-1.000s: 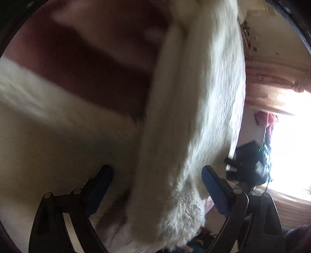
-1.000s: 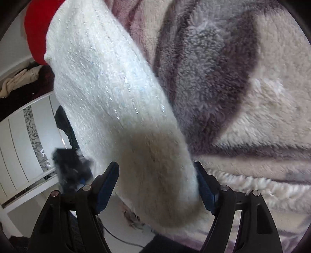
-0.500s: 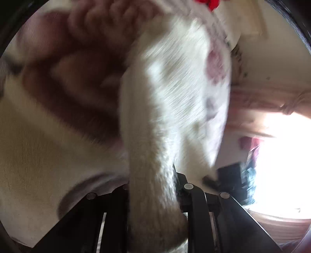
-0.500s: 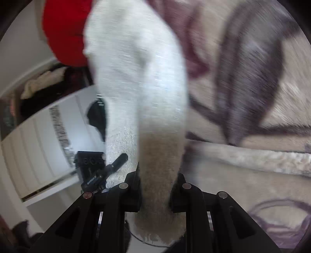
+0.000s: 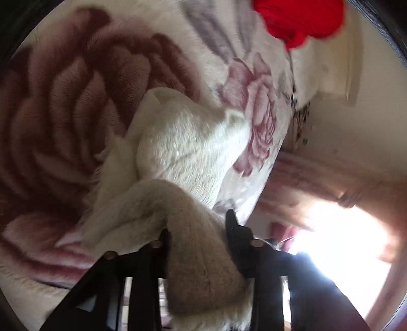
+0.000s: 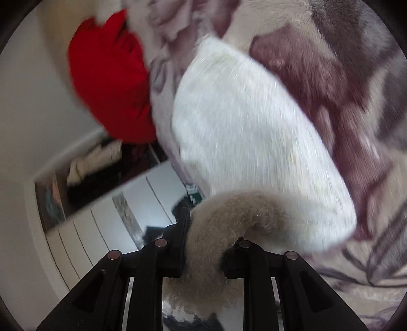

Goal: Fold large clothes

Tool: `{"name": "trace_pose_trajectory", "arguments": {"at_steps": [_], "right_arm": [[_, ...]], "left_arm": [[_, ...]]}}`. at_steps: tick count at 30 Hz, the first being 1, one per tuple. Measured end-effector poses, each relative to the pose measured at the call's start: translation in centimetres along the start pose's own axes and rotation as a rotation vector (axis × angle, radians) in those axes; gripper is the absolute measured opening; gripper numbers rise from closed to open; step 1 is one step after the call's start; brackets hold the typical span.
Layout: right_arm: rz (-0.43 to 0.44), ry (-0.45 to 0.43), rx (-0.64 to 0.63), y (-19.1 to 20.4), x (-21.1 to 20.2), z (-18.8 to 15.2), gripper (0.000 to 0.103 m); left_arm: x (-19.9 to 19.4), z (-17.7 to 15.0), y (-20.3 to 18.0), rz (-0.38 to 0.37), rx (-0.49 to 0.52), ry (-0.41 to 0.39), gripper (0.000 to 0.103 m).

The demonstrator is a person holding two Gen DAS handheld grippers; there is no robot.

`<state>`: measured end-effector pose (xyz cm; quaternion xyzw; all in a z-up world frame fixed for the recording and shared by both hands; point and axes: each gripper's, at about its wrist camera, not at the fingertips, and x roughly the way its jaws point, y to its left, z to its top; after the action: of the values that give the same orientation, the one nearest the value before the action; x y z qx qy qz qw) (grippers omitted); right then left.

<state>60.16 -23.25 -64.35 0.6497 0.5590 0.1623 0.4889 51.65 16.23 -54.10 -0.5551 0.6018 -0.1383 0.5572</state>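
Note:
A white fuzzy knit garment [image 5: 188,150] lies bunched on a floral fleece blanket [image 5: 63,122]. My left gripper [image 5: 197,229] is shut on one edge of it; the cloth runs between the black fingers [image 5: 236,229] and hangs over them. In the right wrist view the same white garment [image 6: 249,142] spreads over the blanket [image 6: 356,89]. My right gripper [image 6: 206,244] is shut on another edge of it, and the pinched part looks beige in shadow.
A red garment [image 5: 300,17] lies at the far end of the blanket and also shows in the right wrist view [image 6: 109,84]. A bright window [image 5: 338,242] with pink curtains is to the left gripper's right. White drawers [image 6: 106,221] and a shelf with clothes stand beyond the bed edge.
Both grippers were open around the garment a second ago and have shut on it. Since then both have drawn back, so more of the blanket and the red garment shows.

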Motion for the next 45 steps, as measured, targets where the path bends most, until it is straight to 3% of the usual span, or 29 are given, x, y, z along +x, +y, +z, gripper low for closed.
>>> {"name": "trace_pose_trajectory", "arguments": {"at_steps": [3, 4, 5, 7, 9, 11, 14, 15, 16, 19, 20, 21, 22, 23, 24, 25, 28, 30, 33, 37, 39, 41, 43, 45], "right_arm": [[0.038, -0.030, 0.078, -0.9, 0.9, 2.9, 0.038], [0.069, -0.035, 0.099, -1.2, 1.3, 3.7, 0.051], [0.104, -0.041, 0.106, -1.2, 2.0, 4.2, 0.067], [0.179, -0.075, 0.088, -0.8, 1.2, 4.7, 0.079], [0.209, -0.108, 0.012, 0.2, -0.6, 5.3, 0.079], [0.133, -0.151, -0.075, 1.4, -2.7, 5.1, 0.079], [-0.103, -0.200, -0.267, 3.3, -4.3, 4.6, 0.080], [-0.195, -0.198, -0.338, 3.8, -4.2, 4.7, 0.080], [-0.295, -0.169, -0.413, 3.8, -4.3, 4.6, 0.080], [-0.452, -0.057, -0.544, 3.0, -2.4, 4.4, 0.080], [-0.474, -0.030, -0.572, 2.9, -1.4, 4.4, 0.080], [-0.499, 0.002, -0.599, 2.9, -0.2, 4.4, 0.080], [-0.510, 0.010, -0.616, 2.8, 0.1, 4.2, 0.072], [-0.511, 0.003, -0.642, 3.2, 0.8, 4.2, 0.046], [-0.531, -0.015, -0.668, 3.7, 1.1, 4.1, 0.031], [-0.524, -0.042, -0.695, 4.5, 1.1, 3.7, 0.025], [-0.455, -0.129, -0.762, 6.3, -0.1, 2.0, 0.022], [-0.417, -0.183, -0.793, 7.4, -1.0, 1.4, 0.021], [-0.412, -0.225, -0.737, 7.6, 0.0, 3.3, 0.021], [-0.510, -0.245, -0.627, 5.9, 2.8, 8.9, 0.016], [-0.518, -0.187, -0.557, 5.1, 3.6, 10.8, 0.025], [-0.566, -0.134, -0.558, 5.0, 4.0, 11.6, 0.071], [-0.557, -0.072, -0.551, 4.1, 3.8, 12.3, 0.089], [-0.490, 0.021, -0.480, 2.3, 4.2, 13.2, 0.094]], "left_arm": [[-0.4, 2.2, 0.8, -0.192, -0.048, 0.021, 0.070], [-1.1, 2.3, 1.2, -0.254, -0.052, 0.006, 0.072], [-1.5, 2.7, 1.3, -0.281, -0.049, -0.012, 0.074], [-3.5, 2.2, 2.1, -0.262, -0.010, -0.111, 0.080], [-4.6, 1.4, 1.8, -0.191, 0.087, -0.170, 0.080], [-4.9, 0.0, 0.6, -0.069, 0.230, -0.215, 0.080], [-2.3, -1.2, -2.0, 0.122, 0.462, -0.189, 0.080], [-1.1, -1.2, -2.5, 0.154, 0.511, -0.171, 0.080], [0.1, -1.4, -2.9, 0.188, 0.563, -0.147, 0.080], [3.7, -1.9, -4.6, 0.354, 0.718, -0.139, 0.080], [4.4, -1.8, -5.1, 0.392, 0.760, -0.170, 0.075], [4.6, -1.7, -5.4, 0.414, 0.790, -0.189, 0.040], [4.8, -1.6, -5.5, 0.434, 0.807, -0.197, 0.024], [4.8, -1.4, -5.8, 0.440, 0.813, -0.208, 0.022], [4.1, -1.5, -6.1, 0.415, 0.819, -0.226, 0.018], [3.4, -1.6, -6.2, 0.380, 0.815, -0.252, 0.017], [1.2, -1.4, -6.2, 0.273, 0.775, -0.285, 0.016], [1.2, 0.6, -6.4, 0.245, 0.718, -0.277, 0.017], [4.3, 5.1, -6.7, 0.284, 0.632, -0.244, 0.017], [7.6, 10.1, -5.0, 0.342, 0.519, -0.162, 0.019], [7.6, 10.4, -4.7, 0.356, 0.517, -0.131, 0.022], [7.2, 9.9, -5.0, 0.365, 0.551, -0.114, 0.023], [6.8, 9.1, -4.8, 0.367, 0.573, -0.101, 0.025], [6.4, 8.4, -4.3, 0.350, 0.568, -0.089, 0.028]]}}
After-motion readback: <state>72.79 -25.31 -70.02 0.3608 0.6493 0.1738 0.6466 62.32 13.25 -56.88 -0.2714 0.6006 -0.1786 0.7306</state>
